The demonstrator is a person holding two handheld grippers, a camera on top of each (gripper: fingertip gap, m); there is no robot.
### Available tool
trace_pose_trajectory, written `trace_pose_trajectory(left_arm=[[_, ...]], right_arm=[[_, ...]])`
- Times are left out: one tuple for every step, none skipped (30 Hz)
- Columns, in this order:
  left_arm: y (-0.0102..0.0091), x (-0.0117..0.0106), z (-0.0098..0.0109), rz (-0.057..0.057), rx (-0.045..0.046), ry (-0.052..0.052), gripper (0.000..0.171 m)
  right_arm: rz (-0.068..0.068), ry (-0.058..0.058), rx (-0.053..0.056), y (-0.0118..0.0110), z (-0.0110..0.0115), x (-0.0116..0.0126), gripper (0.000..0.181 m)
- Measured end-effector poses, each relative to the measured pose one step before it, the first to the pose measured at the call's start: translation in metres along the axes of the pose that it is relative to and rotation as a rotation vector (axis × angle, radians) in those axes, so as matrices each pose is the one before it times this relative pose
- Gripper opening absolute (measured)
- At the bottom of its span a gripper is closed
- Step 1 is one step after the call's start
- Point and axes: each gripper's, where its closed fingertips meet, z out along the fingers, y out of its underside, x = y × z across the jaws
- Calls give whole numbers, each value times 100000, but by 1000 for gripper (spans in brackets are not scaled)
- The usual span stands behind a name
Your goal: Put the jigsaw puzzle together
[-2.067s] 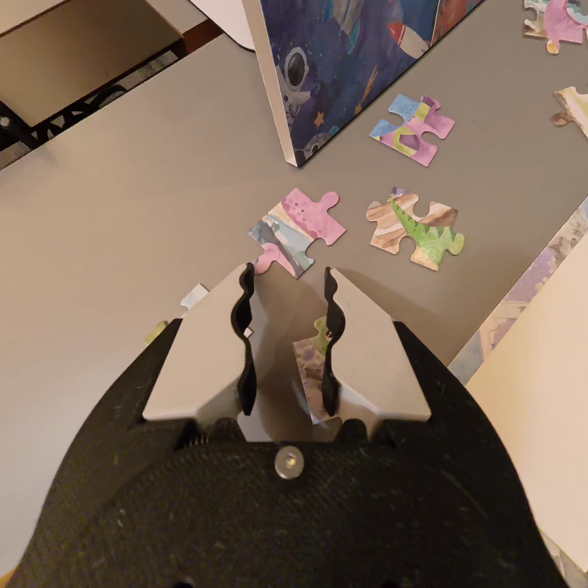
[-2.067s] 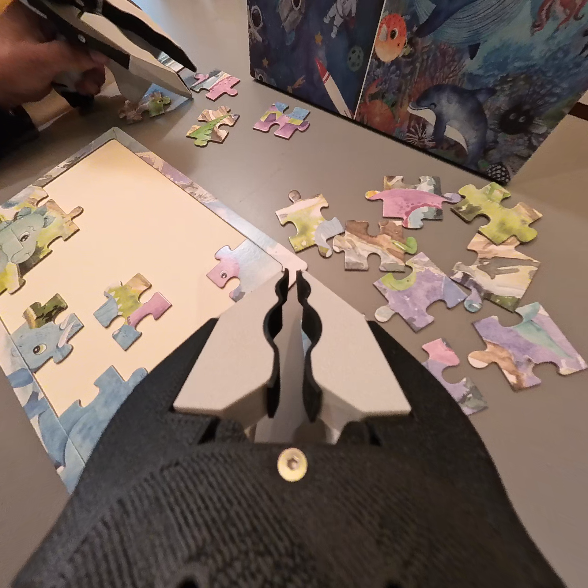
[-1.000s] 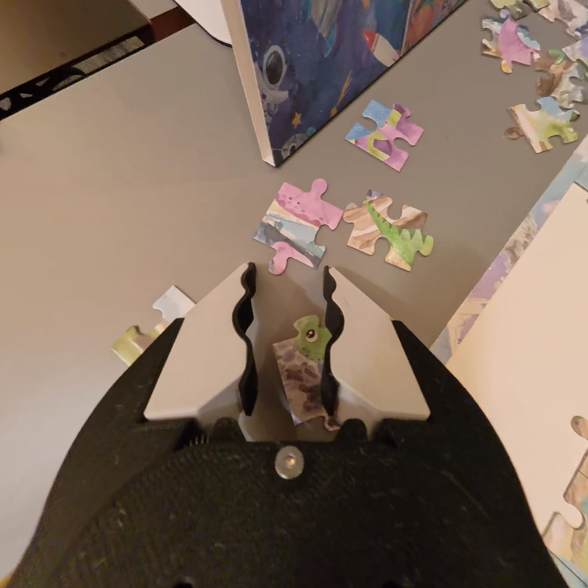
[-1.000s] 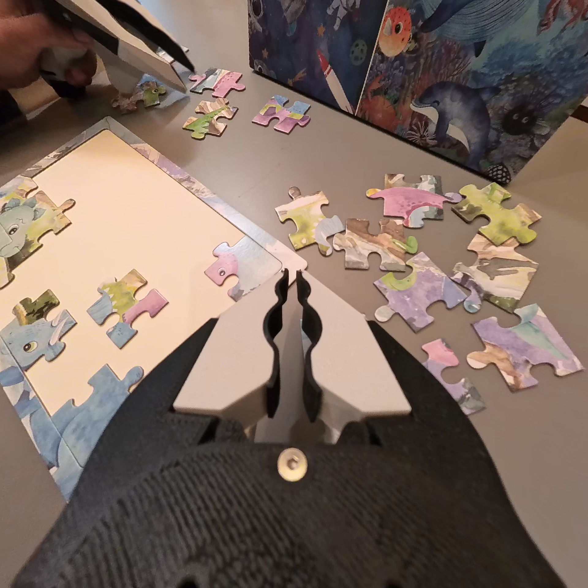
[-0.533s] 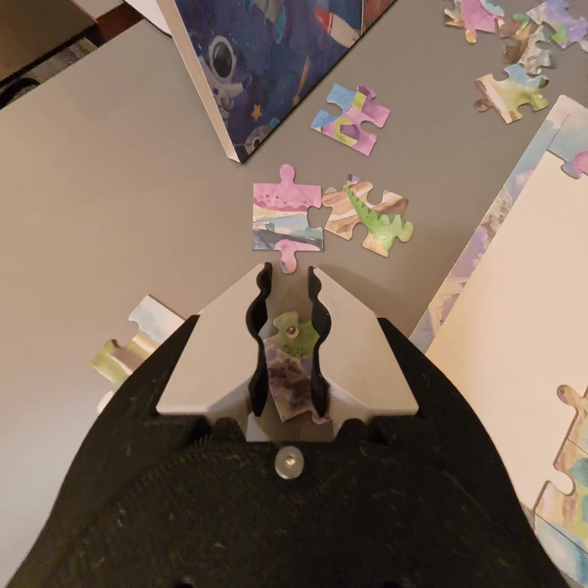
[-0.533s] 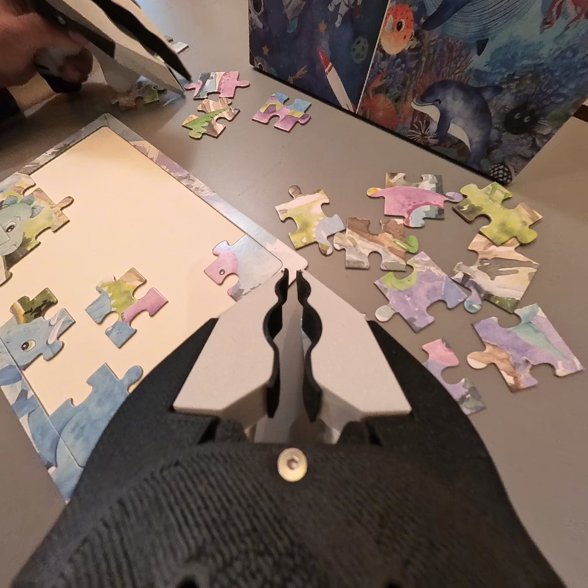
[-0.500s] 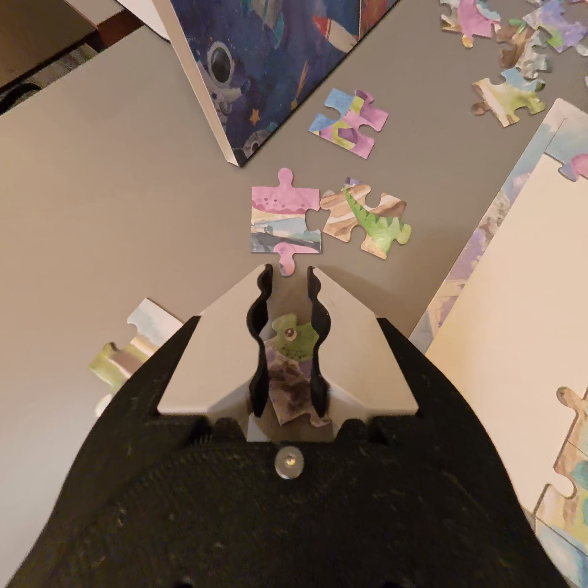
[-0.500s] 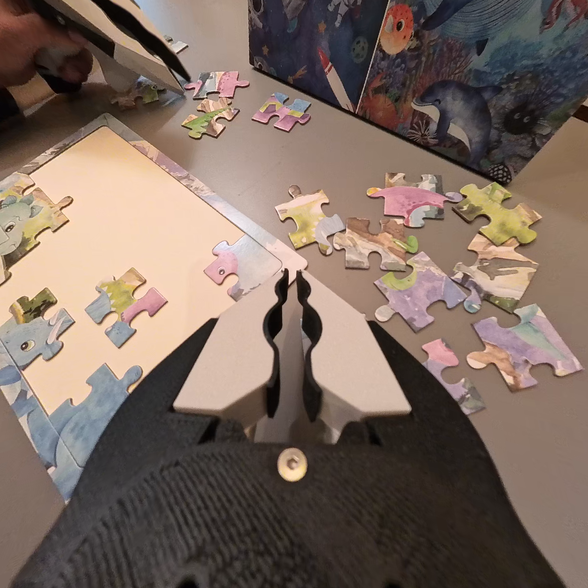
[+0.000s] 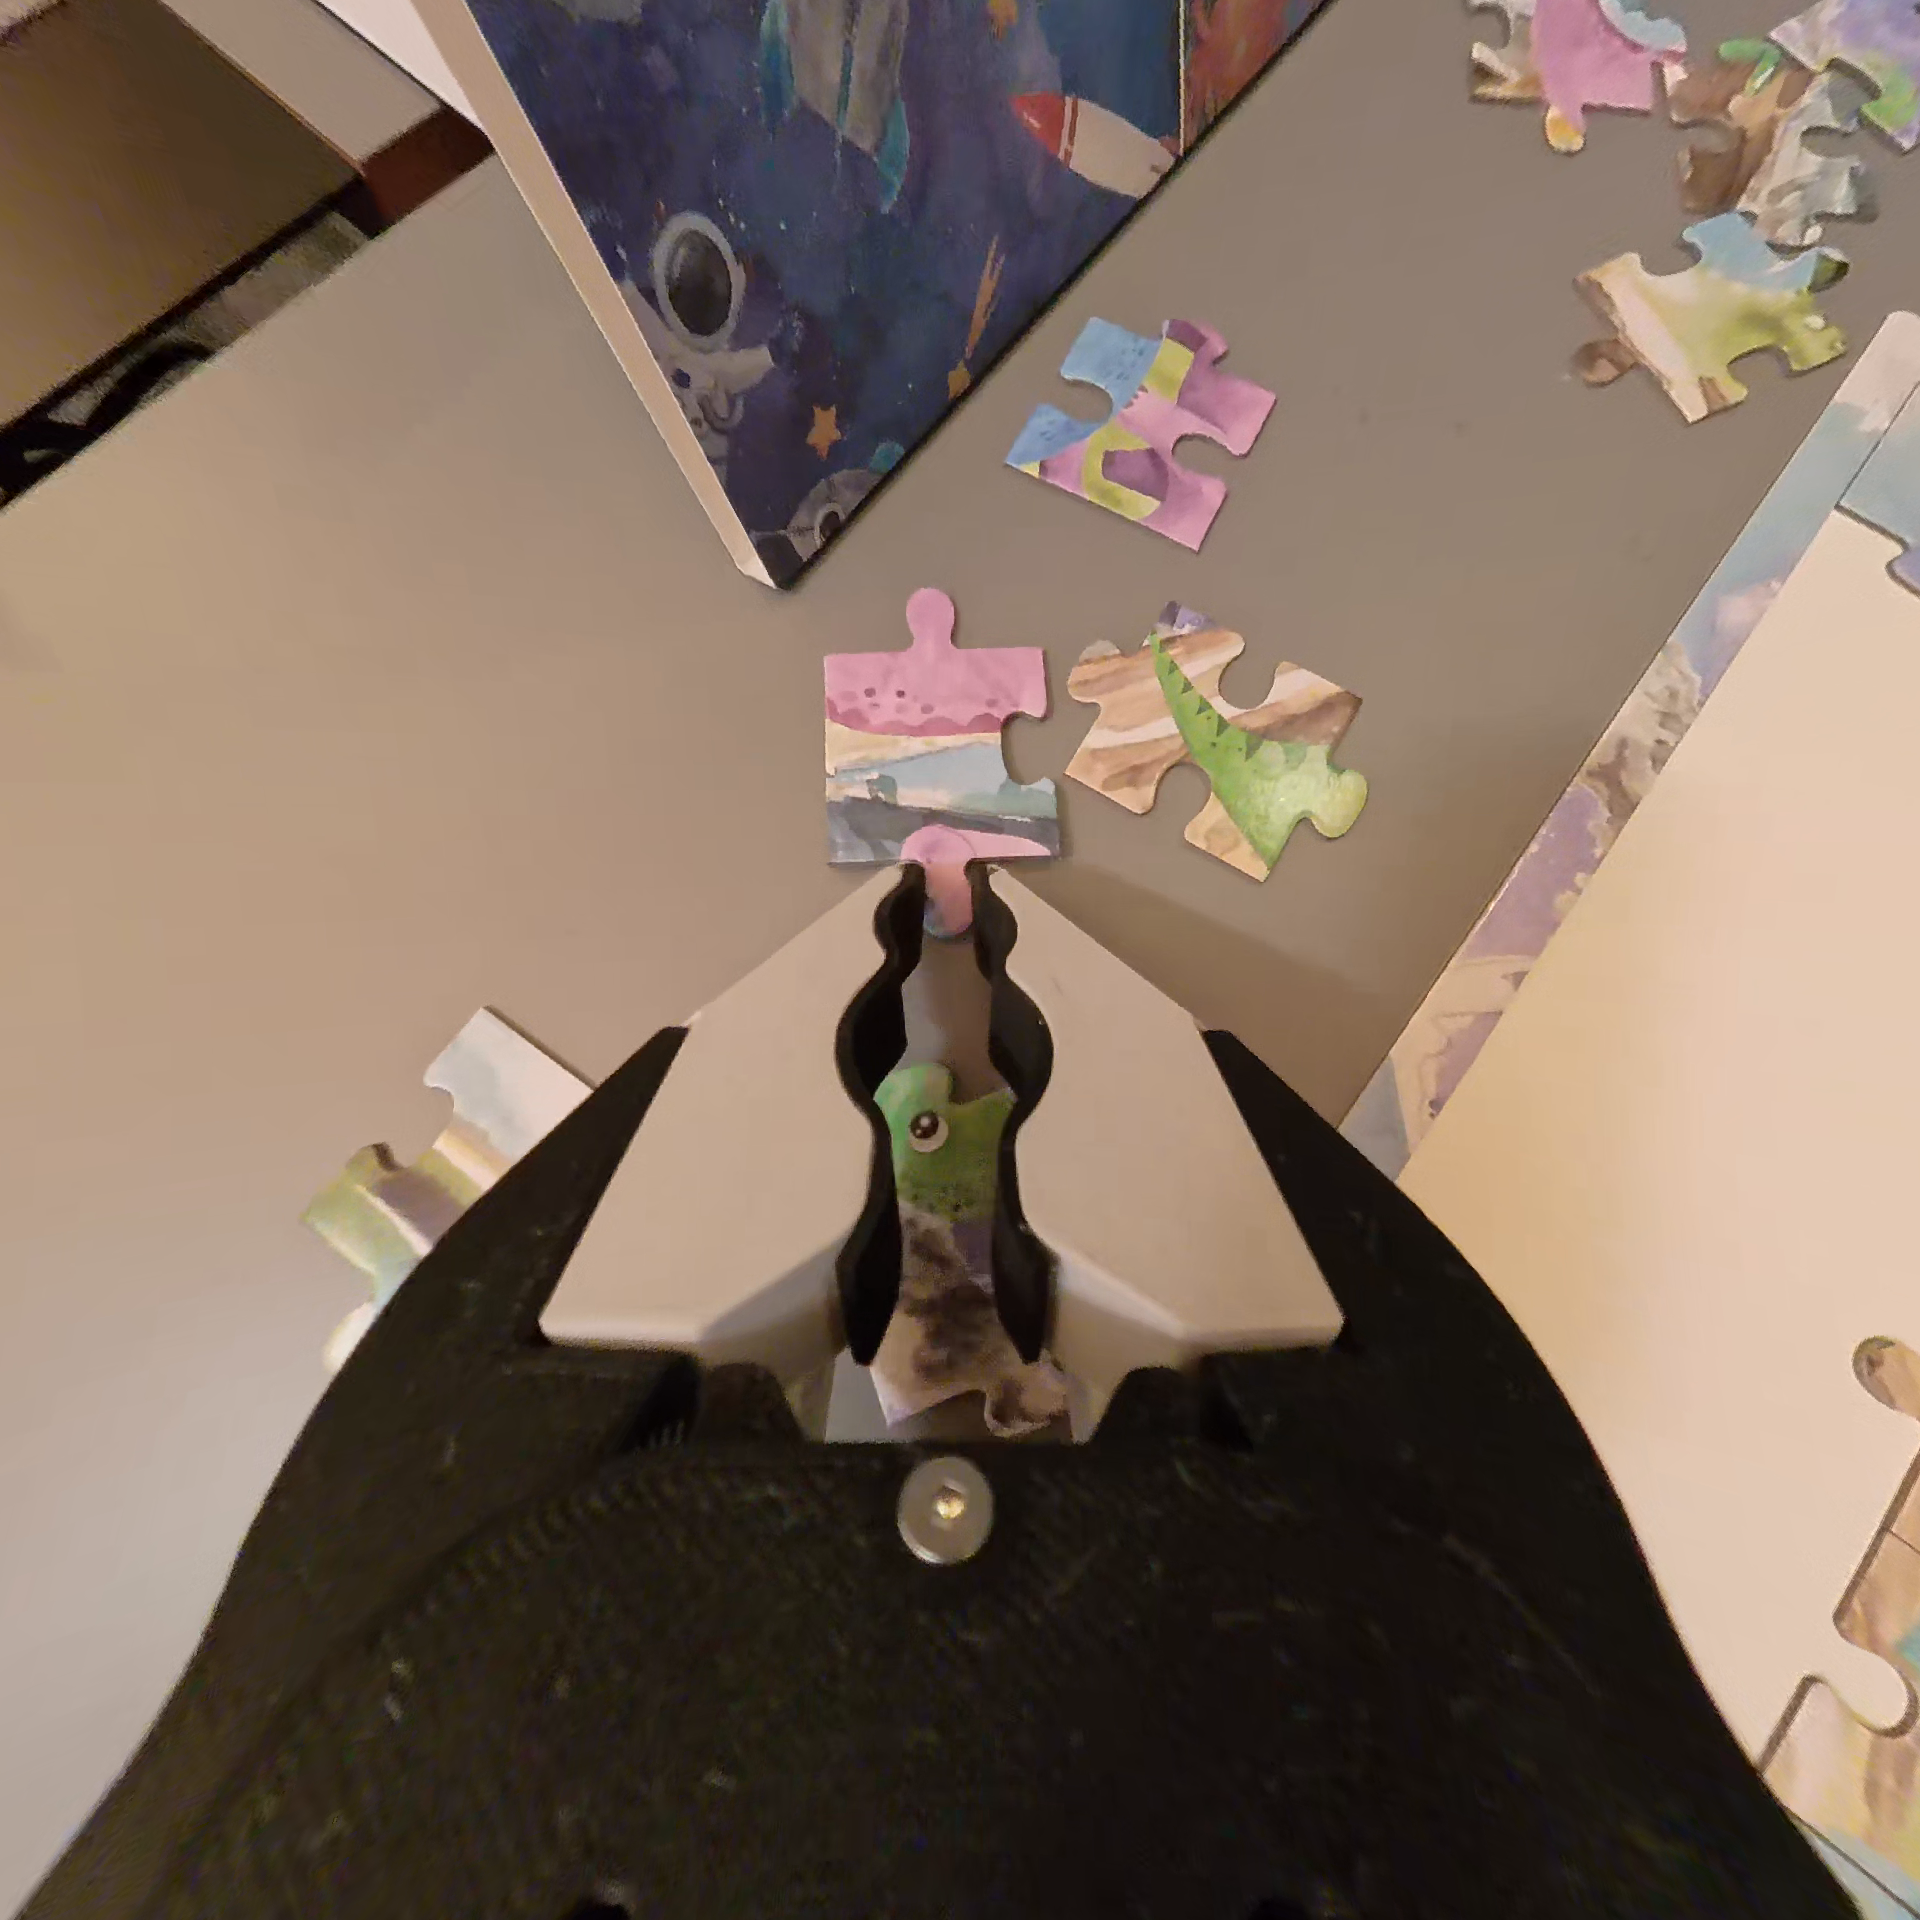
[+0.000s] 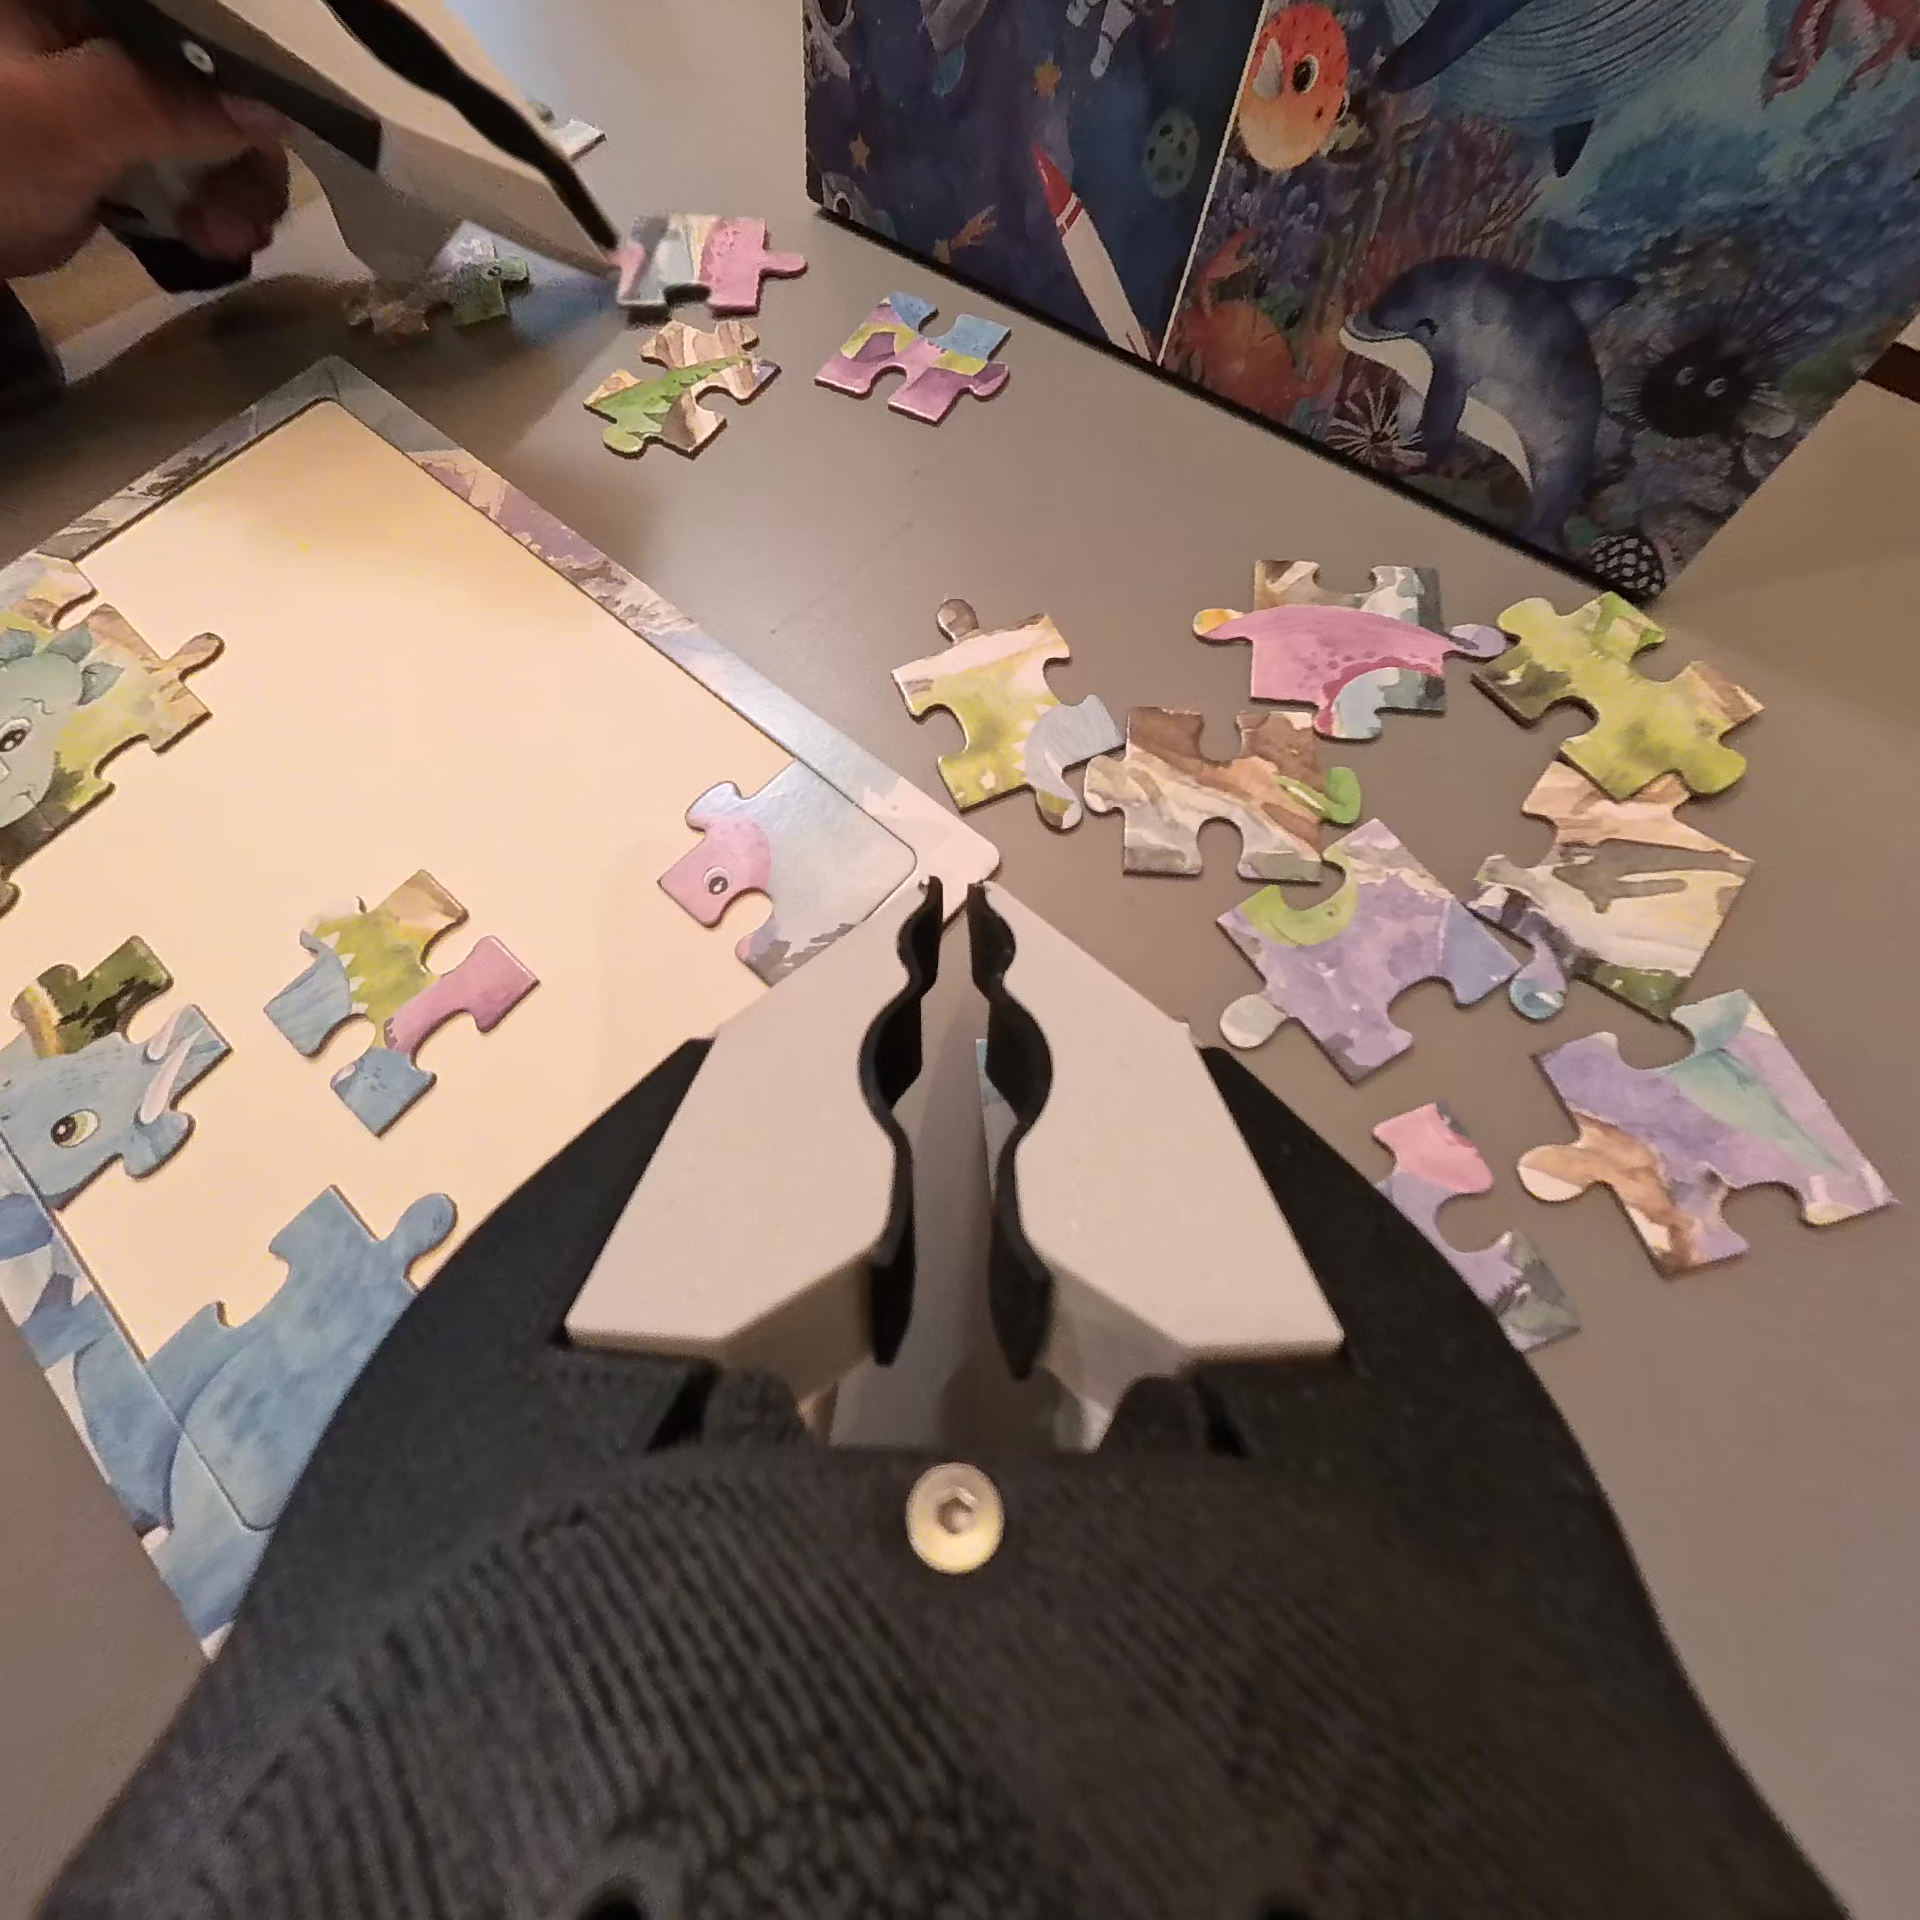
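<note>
My left gripper is shut on the near tab of a pink and blue puzzle piece that lies on the grey table. It also shows far left in the right wrist view, at that piece. A green-faced piece lies on the table under my left fingers, free. My right gripper is shut and empty, above the near corner of the puzzle tray. The tray holds a pink-headed corner piece, a loose piece and joined blue pieces.
An upright picture box stands at the back, also in the left wrist view. Several loose pieces lie right of the tray. A green-tailed piece and a multicoloured piece lie near the left gripper. A hand holds the left gripper. Spacing between my two grippers at the tips: around 30 centimeters.
My left gripper, open over the green-faced piece before, has moved forward and closed on the pink piece's tab. The right gripper has barely moved.
</note>
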Motion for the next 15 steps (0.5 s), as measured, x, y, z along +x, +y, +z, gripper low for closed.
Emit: trace_pose_trajectory(left_arm=[[-268, -87, -225, 288, 1533, -591, 7], [-315, -99, -265, 272, 1677, -637, 7], [-358, -75, -314, 299, 1869, -574, 7], [-399, -12, -328, 403, 1954, -309, 7], [-415, 43, -337, 544, 1837, -179, 6], [-440, 115, -343, 1102, 2081, -19, 0], [-477, 59, -304, 975, 2307, -716, 0], [-371, 140, -252, 956, 1407, -184, 0], [-235, 151, -163, 962, 493, -10, 0], [-103, 111, -86, 927, -238, -248, 0], [5, 6, -30, 988, -544, -770, 0], [87, -102, 30, 883, -670, -1106, 0], [155, -139, 89, 386, -580, -1031, 0], [237, -163, 193, -388, -509, -646, 1], [298, -147, 306, -1298, -590, -150, 12]], right_arm=[[-17, 13, 21, -11, -4, 2, 3], [-32, 18, 52, -2, -2, -2, 3], [-39, -1, 5, 1, 0, -11, 3], [-39, 13, -44, 3, 3, -3, 3], [-58, 30, -41, 2, 3, 1, 3], [-29, 40, -105, 15, 10, 7, 3], [-12, 24, -58, 13, 7, -3, 3], [-10, -2, 0, -3, 6, -7, 3], [-20, 3, -23, -2, 4, 8, 3], [-22, 29, -12, 6, 11, -1, 3], [-8, 7, -43, 6, -3, 2, 3], [9, -15, -45, 11, 8, -10, 3], [-11, -24, -18, -1, 4, -10, 3], [-35, -19, -23, 0, 4, -8, 3], [-75, 12, 15, -4, 6, -15, 3]])
